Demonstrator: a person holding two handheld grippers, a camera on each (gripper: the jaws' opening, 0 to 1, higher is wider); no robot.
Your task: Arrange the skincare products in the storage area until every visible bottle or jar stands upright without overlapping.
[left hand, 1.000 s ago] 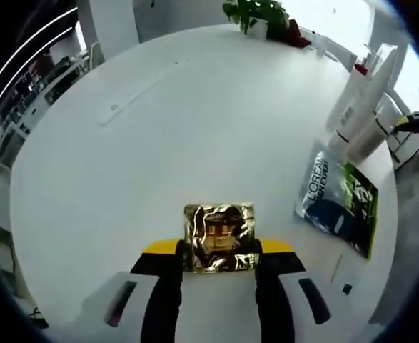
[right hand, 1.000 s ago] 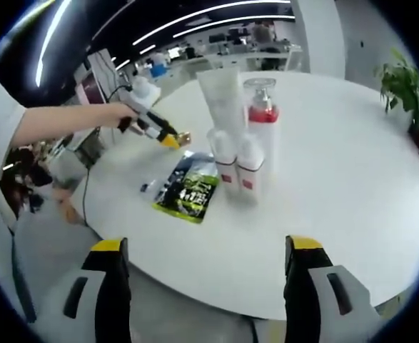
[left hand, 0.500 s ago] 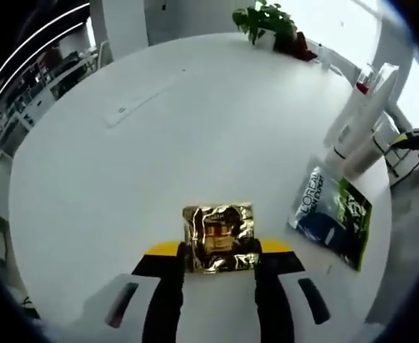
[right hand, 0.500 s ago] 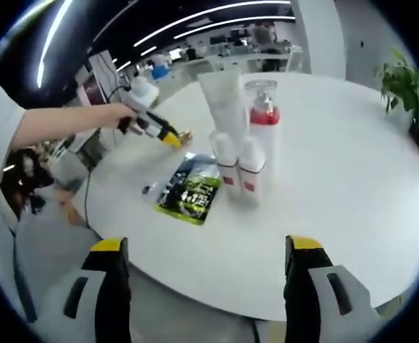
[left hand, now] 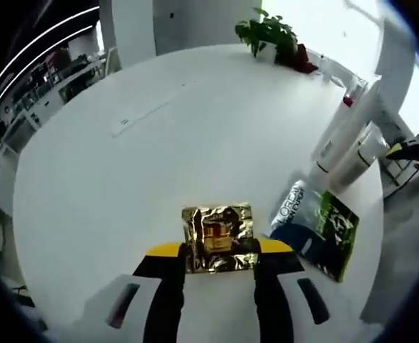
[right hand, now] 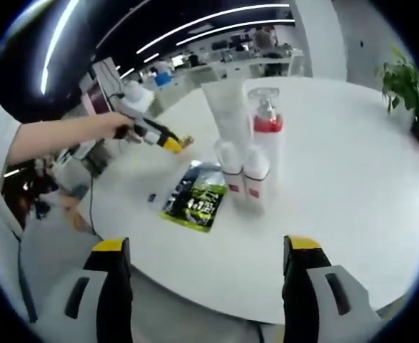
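Bottles [right hand: 246,153] stand upright ahead of our spread right hand-held gripper [right hand: 203,300]; our left hand-held gripper [left hand: 216,275] pinches a gold packet [left hand: 218,236], and a sachet [right hand: 193,196] lies flat on the counter [right hand: 352,193] yet.

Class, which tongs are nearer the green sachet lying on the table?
Left. The left tongs, holding a gold packet, hover just beside the green sachet; the right tongs sit back beyond the table edge.
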